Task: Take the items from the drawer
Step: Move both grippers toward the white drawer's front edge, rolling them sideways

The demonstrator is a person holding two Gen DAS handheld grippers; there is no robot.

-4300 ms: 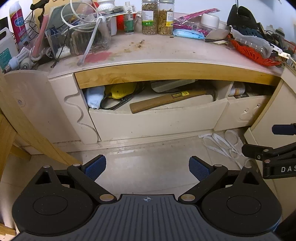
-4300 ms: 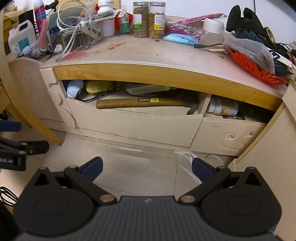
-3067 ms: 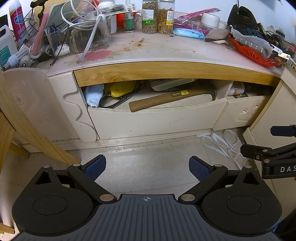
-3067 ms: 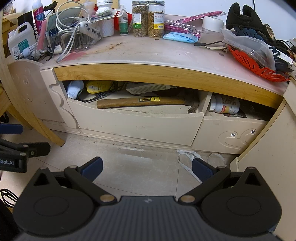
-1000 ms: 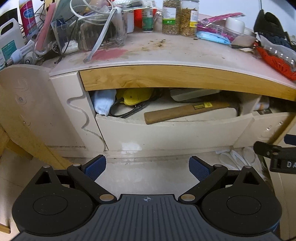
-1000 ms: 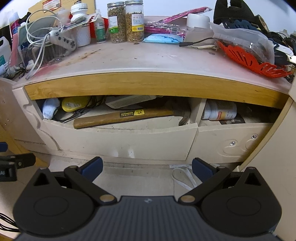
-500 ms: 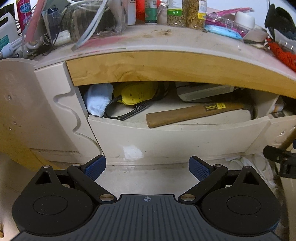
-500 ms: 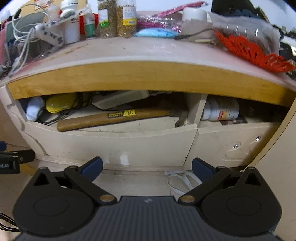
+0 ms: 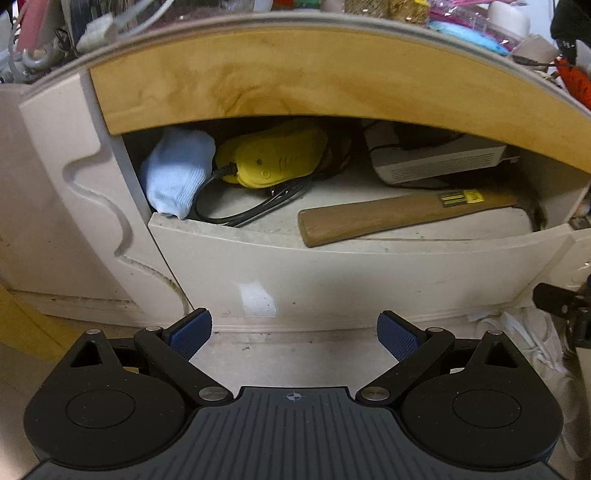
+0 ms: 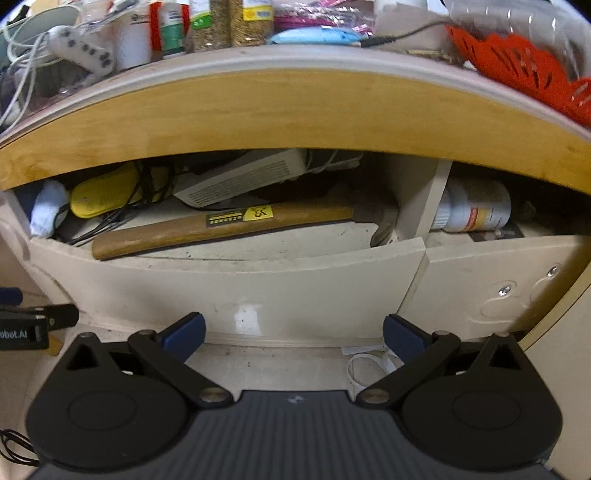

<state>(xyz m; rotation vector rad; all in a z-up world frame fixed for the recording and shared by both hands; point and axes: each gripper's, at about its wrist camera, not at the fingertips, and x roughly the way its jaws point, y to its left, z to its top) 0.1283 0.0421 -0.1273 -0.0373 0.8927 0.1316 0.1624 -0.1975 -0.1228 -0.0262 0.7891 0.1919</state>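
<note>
An open cream drawer [image 9: 332,269] sits under a wooden-edged desktop. It holds a wooden-handled hammer [image 9: 399,214], a yellow device [image 9: 269,157] with a black cord, a light blue cloth [image 9: 177,171] and a white flat box [image 9: 436,162]. In the right wrist view the drawer [image 10: 221,284] shows the hammer [image 10: 221,225], the yellow device [image 10: 103,192] and the box [image 10: 240,177]. My left gripper [image 9: 294,332] is open and empty, just below the drawer front. My right gripper [image 10: 293,334] is open and empty, at the same height.
A second open drawer [image 10: 491,280] on the right holds a white bottle [image 10: 472,208]. The desktop above is crowded with jars [image 10: 229,22], a power strip [image 10: 81,50] and a red mat [image 10: 524,66]. A white strap [image 10: 369,365] lies on the floor.
Both grippers have moved forward and lower, close to the drawer front. The drawer opening now fills both views. Jaws stayed open.
</note>
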